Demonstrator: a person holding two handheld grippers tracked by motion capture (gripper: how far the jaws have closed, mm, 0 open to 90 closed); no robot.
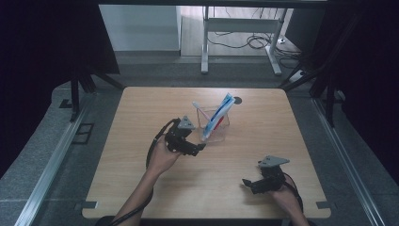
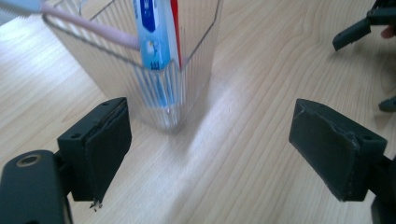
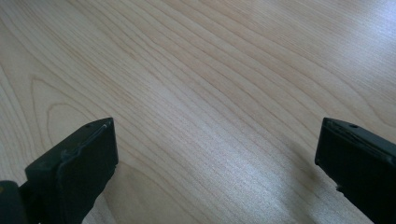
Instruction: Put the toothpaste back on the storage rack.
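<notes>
Fingers of the left gripper (image 2: 210,149) gape beside the clear holder (image 2: 140,79).

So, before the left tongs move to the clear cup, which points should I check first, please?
1. Left tongs open: ok, jaws stand wide apart.
2. Left tongs hold nothing: ok.
3. Clear cup upright on the table: ok.
4. Toothpaste tube and pink toothbrush inside the cup: ok, both lean against its rim.
5. Cup centred between the jaws: not ok, it stands towards the left jaw in the left gripper view.
6. Right tongs out of the way: ok, open and apart from the cup, near the table's front edge.
</notes>
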